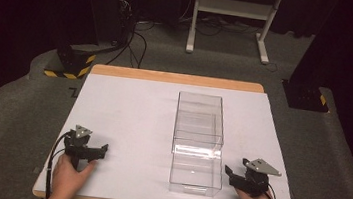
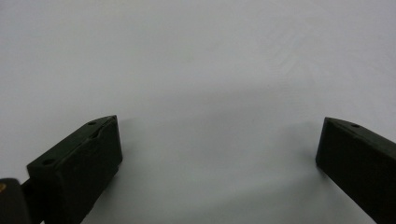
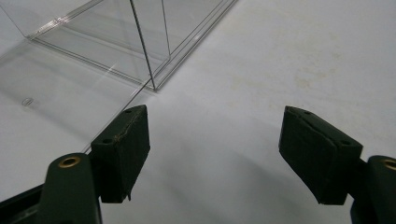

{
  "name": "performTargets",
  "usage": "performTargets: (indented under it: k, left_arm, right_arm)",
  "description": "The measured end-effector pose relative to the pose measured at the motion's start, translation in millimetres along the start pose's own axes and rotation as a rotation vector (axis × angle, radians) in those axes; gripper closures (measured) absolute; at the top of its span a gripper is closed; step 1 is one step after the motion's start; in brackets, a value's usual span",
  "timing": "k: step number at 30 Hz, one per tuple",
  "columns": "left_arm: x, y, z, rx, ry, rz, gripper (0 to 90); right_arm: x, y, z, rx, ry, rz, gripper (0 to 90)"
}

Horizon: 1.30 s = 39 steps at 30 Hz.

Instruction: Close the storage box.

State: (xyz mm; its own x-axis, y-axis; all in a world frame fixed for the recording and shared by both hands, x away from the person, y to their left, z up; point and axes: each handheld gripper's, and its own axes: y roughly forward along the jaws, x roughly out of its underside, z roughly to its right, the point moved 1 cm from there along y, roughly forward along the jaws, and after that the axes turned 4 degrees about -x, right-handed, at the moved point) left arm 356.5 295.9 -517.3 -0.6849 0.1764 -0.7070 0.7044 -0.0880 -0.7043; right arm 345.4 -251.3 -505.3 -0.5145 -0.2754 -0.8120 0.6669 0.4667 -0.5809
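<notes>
Clear plastic box lying right of centre on white table, untouched; right hand-held gripper just beside its near corner, jaws spread, presumably staged for approach; left hand-held gripper well apart, likewise spread, holding nothing.

A clear box sits on the table, right of centre, reaching toward the near edge. Each gripper flanks it: left gripper near the near-left corner, right gripper just beside it.
</notes>
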Motion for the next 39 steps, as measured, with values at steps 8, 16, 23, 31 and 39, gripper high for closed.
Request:
performTargets:
  k: [8, 16, 23, 31, 39]
  left_arm:
    - [0.0, 0.0, 0.0, 0.000, 0.000, 0.000, 0.6]
    - [0.0, 0.0, 0.0, 0.000, 0.000, 0.001, 0.6]
    - [0.1, 0.0, 0.0, 0.000, 0.000, 0.001, 0.6]
    - [0.0, 0.0, 0.0, 0.000, 0.000, 0.000, 0.6]
    - [0.0, 0.0, 0.0, 0.000, 0.000, 0.000, 0.6]
  right_arm:
    - [-0.1, 0.3, 0.7, -0.006, 0.000, -0.001, 25.0]
    - [-0.5, 1.3, 2.0, -0.013, 0.008, -0.012, 25.3]
    - [-0.2, 0.6, 1.5, -0.012, 0.016, -0.007, 25.5]
    - [0.0, -2.0, 0.5, -0.015, 0.000, 0.019, 25.6]
    - [0.1, -4.8, -2.5, -0.028, 0.002, 0.026, 25.6]
